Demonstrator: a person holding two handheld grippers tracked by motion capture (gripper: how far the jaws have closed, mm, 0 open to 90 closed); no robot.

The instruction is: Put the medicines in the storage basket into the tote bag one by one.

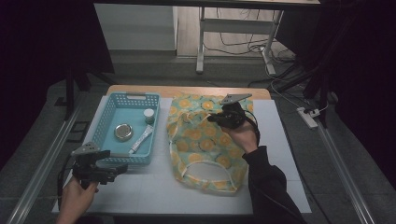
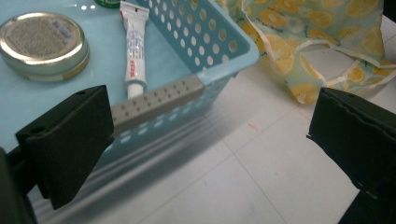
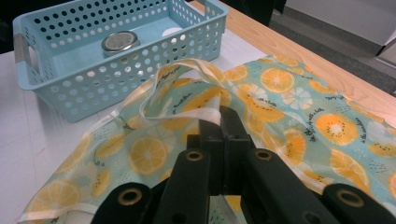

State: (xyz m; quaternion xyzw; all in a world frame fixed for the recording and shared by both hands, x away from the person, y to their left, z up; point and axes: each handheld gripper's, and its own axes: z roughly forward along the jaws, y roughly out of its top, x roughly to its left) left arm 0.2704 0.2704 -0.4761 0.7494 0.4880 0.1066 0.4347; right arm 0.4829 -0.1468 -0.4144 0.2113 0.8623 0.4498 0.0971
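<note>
A teal cloth bag (image 1: pixel 205 149) printed with orange slices lies flat on the white mat, right of a light blue perforated basket (image 1: pixel 126 97). In the basket lie a round metal tin (image 1: pixel 123 131), a white tube (image 1: pixel 141 140) and a small white-capped bottle (image 1: pixel 149 115). My right gripper (image 1: pixel 212 118) hovers over the bag's far half, shut on its cream handle strap (image 3: pixel 210 114), which rises in a loop. My left gripper (image 1: pixel 119 169) stands open just in front of the basket's near wall (image 2: pixel 233 51), with nothing between its jaws. The tin (image 2: pixel 44 44) and tube (image 2: pixel 134 46) lie beyond its left jaw.
The white mat (image 1: pixel 154 186) covers most of a wooden table (image 1: pixel 187 90), whose bare strip shows at the far edge. Bare mat lies in front of the basket and the bag. A white desk frame (image 1: pixel 201 42) and a power strip (image 1: pixel 308 116) are on the floor beyond.
</note>
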